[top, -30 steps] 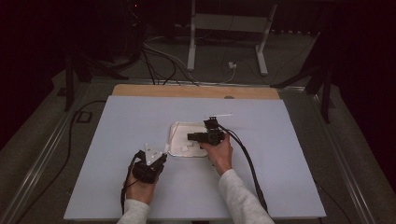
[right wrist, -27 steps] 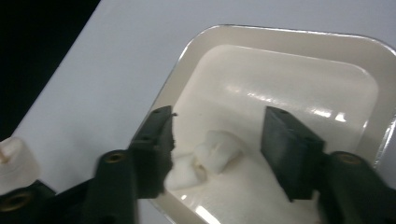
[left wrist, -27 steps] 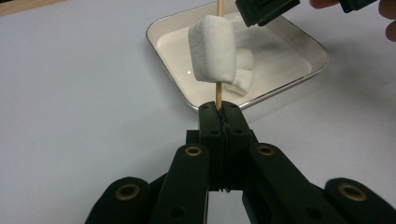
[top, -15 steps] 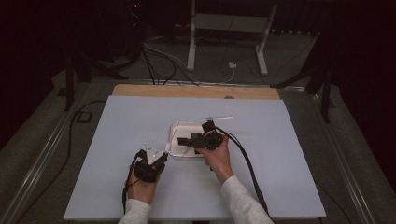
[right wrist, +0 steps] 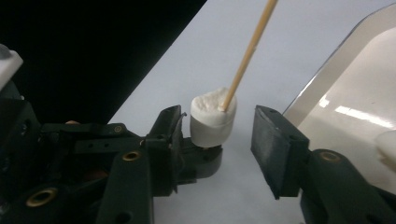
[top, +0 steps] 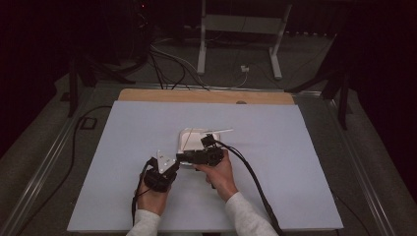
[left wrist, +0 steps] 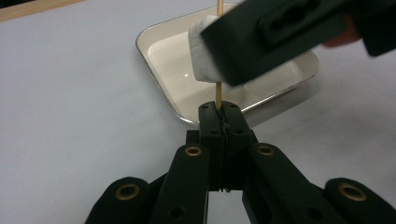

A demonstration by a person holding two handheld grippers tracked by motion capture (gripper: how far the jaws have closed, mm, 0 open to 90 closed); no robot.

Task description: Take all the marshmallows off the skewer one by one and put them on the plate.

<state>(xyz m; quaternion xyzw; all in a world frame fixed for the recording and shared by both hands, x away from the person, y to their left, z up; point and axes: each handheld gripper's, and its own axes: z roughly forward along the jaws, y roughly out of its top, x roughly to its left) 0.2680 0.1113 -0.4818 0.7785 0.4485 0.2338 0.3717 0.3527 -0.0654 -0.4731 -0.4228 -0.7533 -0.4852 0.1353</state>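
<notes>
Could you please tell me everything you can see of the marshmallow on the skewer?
The marshmallow is a white, soft-looking cylinder, threaded on a thin wooden skewer that runs through it. It sits low on the stick, just above the left gripper, which clamps the skewer's end. The right gripper brackets it; one finger seems to touch, the other stands clear.

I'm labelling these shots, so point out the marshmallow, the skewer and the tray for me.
marshmallow (right wrist: 212, 122), right gripper view, its side, midway up
skewer (right wrist: 250, 49), right gripper view, bare shaft above the marshmallow
tray (left wrist: 159, 79), left gripper view, its near left rim
</notes>
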